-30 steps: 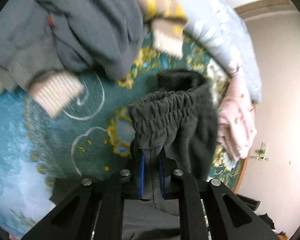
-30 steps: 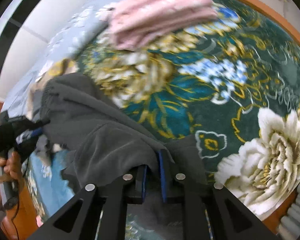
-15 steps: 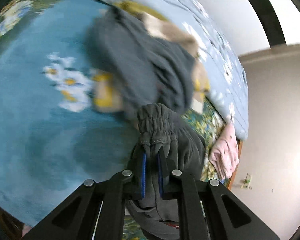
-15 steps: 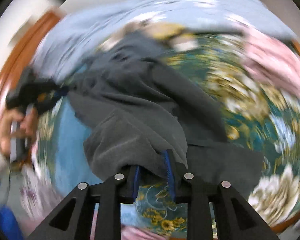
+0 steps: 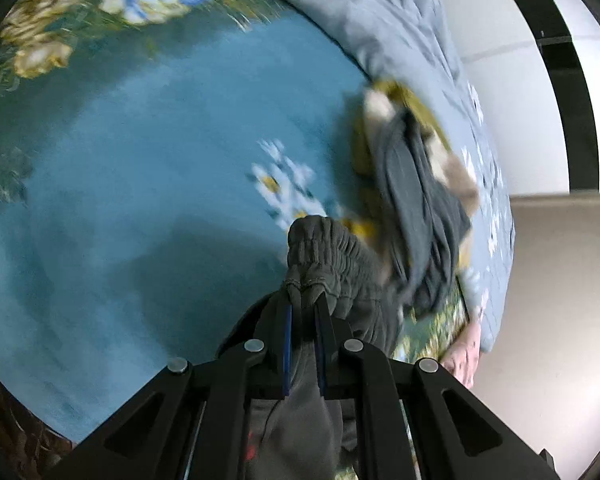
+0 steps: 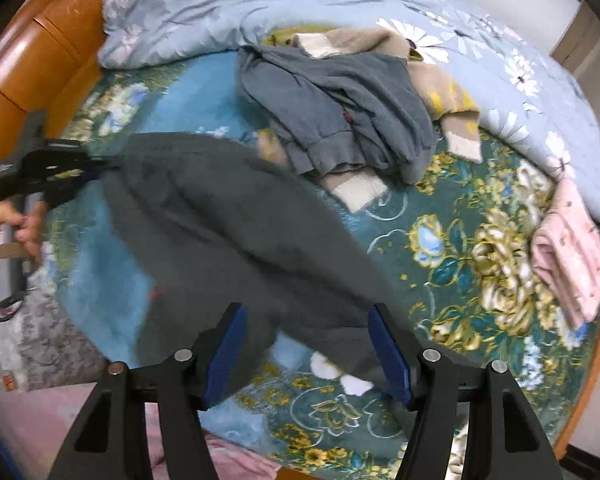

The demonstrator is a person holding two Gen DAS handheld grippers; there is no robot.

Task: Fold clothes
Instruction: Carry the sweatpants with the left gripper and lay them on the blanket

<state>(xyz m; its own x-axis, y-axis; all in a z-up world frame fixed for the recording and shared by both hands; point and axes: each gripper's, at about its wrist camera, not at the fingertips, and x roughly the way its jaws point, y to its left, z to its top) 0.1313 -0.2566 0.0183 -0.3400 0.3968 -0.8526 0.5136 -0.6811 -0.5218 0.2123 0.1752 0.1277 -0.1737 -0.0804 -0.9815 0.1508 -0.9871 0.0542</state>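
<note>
Dark grey trousers (image 6: pixel 236 236) stretch across the blue flowered bedspread (image 6: pixel 440 256) in the right wrist view. My left gripper (image 5: pixel 303 312) is shut on their gathered elastic waistband (image 5: pixel 324 248). From the right wrist view that same left gripper (image 6: pixel 56 172) appears at the far left, held by a hand (image 6: pixel 16 224), pinching the trousers' end. My right gripper (image 6: pixel 308 344) stands open above the trousers' near end, with the cloth lying loose between and below its blue fingers (image 6: pixel 228 348).
A pile of grey and beige clothes (image 6: pixel 352 112) lies behind the trousers. A folded pink garment (image 6: pixel 568 248) rests at the right. A pale blue quilt (image 6: pixel 340 8) covers the far side, and a wooden headboard (image 6: pixel 40 52) curves along the left.
My right gripper has opened and let go of the trousers, which now lie spread out. My left gripper has swung further left, still holding the waistband.
</note>
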